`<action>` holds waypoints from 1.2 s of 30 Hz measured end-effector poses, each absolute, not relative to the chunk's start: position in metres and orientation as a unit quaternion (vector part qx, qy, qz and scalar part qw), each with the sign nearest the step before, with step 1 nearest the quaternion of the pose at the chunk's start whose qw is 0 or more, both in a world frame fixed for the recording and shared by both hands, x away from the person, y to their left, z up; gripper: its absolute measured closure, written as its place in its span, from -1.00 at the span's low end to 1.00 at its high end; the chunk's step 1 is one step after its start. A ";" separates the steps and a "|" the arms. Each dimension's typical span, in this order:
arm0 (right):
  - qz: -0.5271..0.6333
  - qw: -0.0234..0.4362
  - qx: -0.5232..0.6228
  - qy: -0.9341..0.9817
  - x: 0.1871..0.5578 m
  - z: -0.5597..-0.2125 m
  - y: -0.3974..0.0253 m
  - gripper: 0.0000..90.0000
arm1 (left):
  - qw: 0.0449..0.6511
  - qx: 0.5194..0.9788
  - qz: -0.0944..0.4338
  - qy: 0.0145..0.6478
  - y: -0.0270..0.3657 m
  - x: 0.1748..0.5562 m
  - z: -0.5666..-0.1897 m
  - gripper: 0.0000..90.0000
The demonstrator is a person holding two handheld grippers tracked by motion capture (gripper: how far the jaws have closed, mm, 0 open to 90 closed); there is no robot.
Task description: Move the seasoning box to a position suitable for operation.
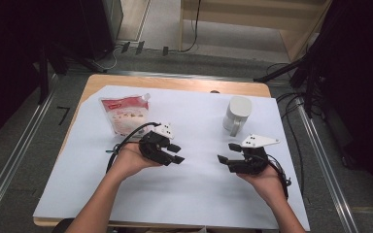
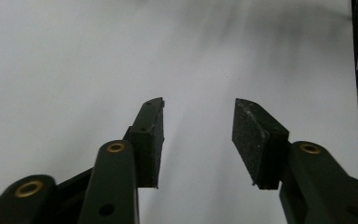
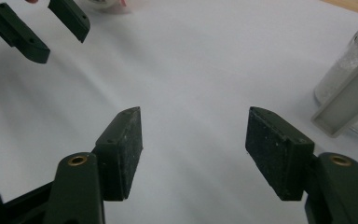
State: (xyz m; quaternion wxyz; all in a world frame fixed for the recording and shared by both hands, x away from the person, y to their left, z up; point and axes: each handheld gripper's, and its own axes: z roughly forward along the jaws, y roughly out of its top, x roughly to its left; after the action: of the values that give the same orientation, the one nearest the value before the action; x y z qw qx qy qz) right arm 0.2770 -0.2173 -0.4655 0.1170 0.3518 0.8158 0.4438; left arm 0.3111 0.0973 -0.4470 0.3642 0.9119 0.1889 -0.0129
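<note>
The pouch (image 1: 125,114) lies flat on the white sheet (image 1: 194,194), just beyond and to the left of the left gripper (image 1: 175,154); its long axis runs away from the person, spout at the far corner. The jug (image 1: 236,115) stands upright just beyond the right gripper (image 1: 227,153), handle toward the person. Each gripper is nearer its own object. Both grippers hover low with tips pointing inward, jaws apart and empty.

Wooden counter (image 1: 175,83) mid-frame, mostly covered by white sheet (image 1: 194,189). On the sheet: red-white pouch (image 1: 125,114) lying flat upper left, white jug (image 1: 236,115) with handle upright upper right. Both well apart.
</note>
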 end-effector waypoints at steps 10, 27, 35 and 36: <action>0.433 0.104 0.355 0.822 0.276 -0.466 -0.218 -0.07 | 0.370 0.912 -0.015 0.178 0.102 0.309 -0.441 -0.02; 0.423 0.086 0.380 0.818 0.273 -0.470 -0.220 0.11 | 0.371 0.909 -0.016 0.187 0.103 0.313 -0.436 -0.08; 0.428 0.090 0.381 0.815 0.272 -0.469 -0.224 0.10 | 0.373 0.909 -0.022 0.186 0.104 0.314 -0.434 -0.10; 0.429 0.092 0.381 0.814 0.272 -0.469 -0.224 0.10 | 0.370 0.910 -0.019 0.186 0.104 0.314 -0.434 -0.10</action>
State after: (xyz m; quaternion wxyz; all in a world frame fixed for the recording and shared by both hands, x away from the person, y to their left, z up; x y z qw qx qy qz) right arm 0.2722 -0.2242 -0.4688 0.0925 0.3809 0.8136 0.4294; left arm 0.3141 0.1042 -0.4338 0.3704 0.9099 0.1856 -0.0188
